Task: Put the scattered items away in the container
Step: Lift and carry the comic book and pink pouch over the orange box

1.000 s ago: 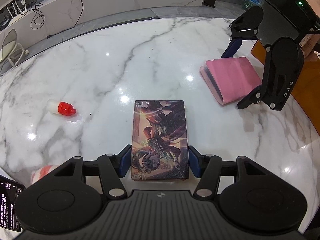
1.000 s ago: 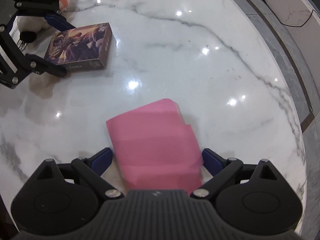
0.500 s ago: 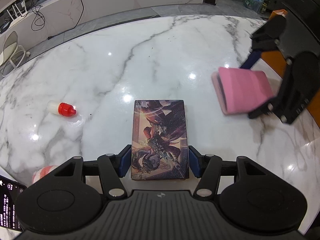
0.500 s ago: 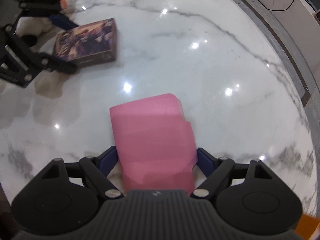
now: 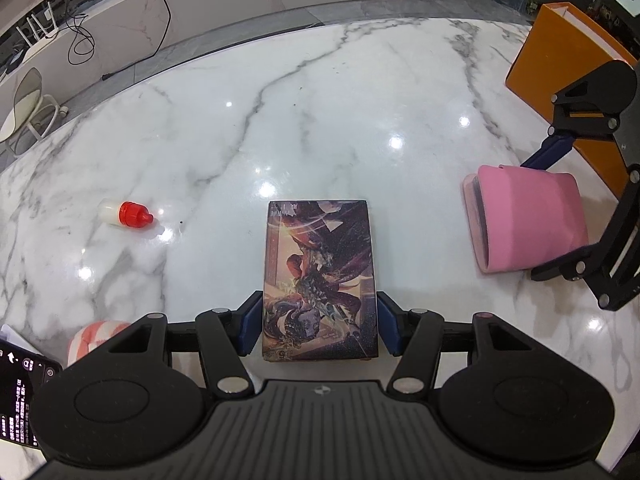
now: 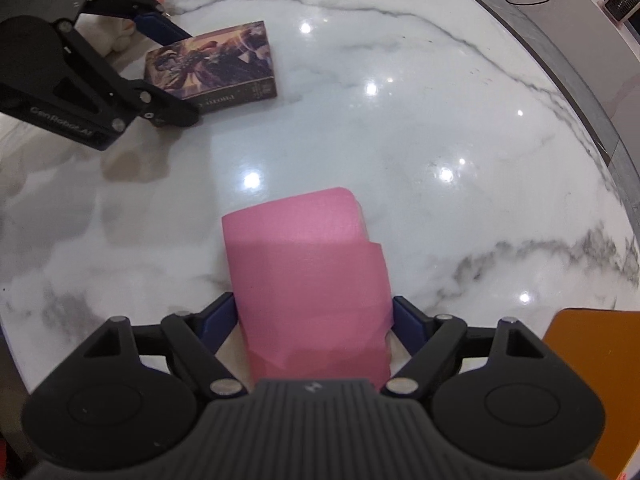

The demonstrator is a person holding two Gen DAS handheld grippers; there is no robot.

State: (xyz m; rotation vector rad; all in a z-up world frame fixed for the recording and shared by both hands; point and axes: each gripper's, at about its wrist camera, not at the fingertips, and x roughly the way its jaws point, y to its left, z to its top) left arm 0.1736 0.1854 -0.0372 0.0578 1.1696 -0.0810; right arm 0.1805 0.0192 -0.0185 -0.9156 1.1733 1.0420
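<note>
Scattered items lie on 1 glossy white marble tabletop (image 5: 320,92) with grey veins, and we count 5 of them besides 1 container. Largest after the table is 1 orange box-shaped container (image 5: 560,48) with flat matte walls, standing at the table's far right edge in the left wrist view; only a corner of it shows in the right wrist view.

Next, 1 pink soft folded pouch (image 6: 308,276) sits between the blue pads of our right gripper (image 6: 312,320). Its long axis runs straight out along the fingers. The jaws have just been closing and now press both sides of the pouch, fairly wide apart, close beside the container.

Then 1 rectangular cardboard box with dark fantasy artwork (image 5: 320,276) lies flat on the marble, its long axis pointing away from our left gripper (image 5: 320,330). That gripper's blue pads touch both long sides of the near end, jaws moderately wide.

We see 1 dark smartphone (image 5: 20,392) with a lit screen at the lower left edge, partly cut off.

Beside it sits 1 pink-and-white striped soft thing (image 5: 96,336), mostly hidden behind the gripper.

Smallest is 1 white plastic bottle with a red ribbed cap (image 5: 126,214), lying on its side, cap pointing right in the left wrist view.
</note>
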